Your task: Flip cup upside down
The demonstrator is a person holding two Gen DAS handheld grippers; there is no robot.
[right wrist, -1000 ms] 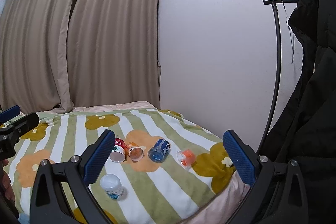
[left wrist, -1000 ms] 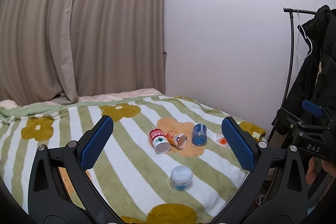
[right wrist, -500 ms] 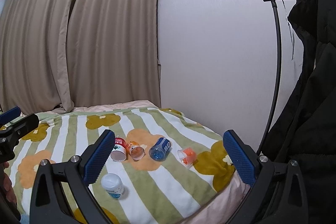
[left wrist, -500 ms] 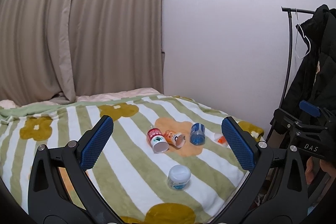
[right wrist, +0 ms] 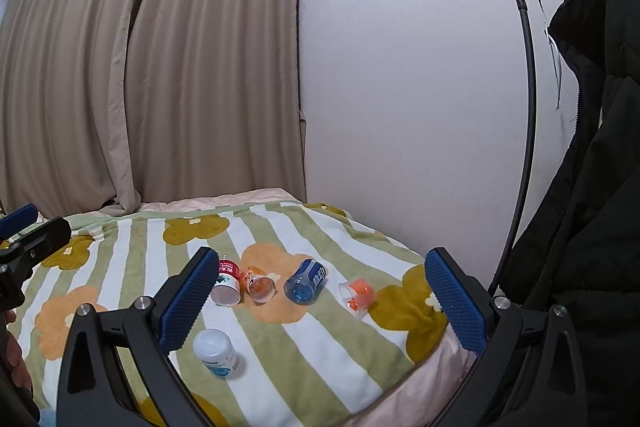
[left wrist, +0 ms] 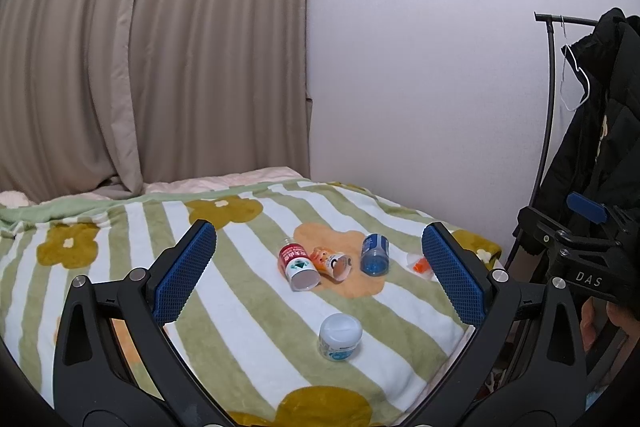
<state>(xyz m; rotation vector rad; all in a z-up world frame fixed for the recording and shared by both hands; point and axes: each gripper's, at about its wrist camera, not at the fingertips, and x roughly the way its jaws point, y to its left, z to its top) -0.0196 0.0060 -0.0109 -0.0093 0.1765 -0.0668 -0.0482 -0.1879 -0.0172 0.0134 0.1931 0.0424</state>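
Observation:
Several small cups lie on their sides in a row on the striped flower blanket (left wrist: 240, 311): a red-and-white cup (left wrist: 298, 265) (right wrist: 227, 281), an orange cup (left wrist: 331, 262) (right wrist: 260, 284), a blue cup (left wrist: 375, 254) (right wrist: 307, 281) and a clear cup with orange inside (left wrist: 421, 264) (right wrist: 357, 295). A white cup (left wrist: 340, 336) (right wrist: 216, 347) stands bottom up nearer to me. My left gripper (left wrist: 320, 275) and right gripper (right wrist: 320, 301) are both open and empty, held above the bed, short of the cups.
The blanket (right wrist: 304, 339) covers a bed against a white wall (left wrist: 420, 67), with beige curtains (left wrist: 140, 47) behind. A black coat (right wrist: 592, 187) hangs on a rack (right wrist: 524, 107) at the right, beside the bed's edge.
Both views have shifted slightly; the cups sit a little lower and to the left in the left wrist view. Nothing on the bed has moved and both grippers stay open.

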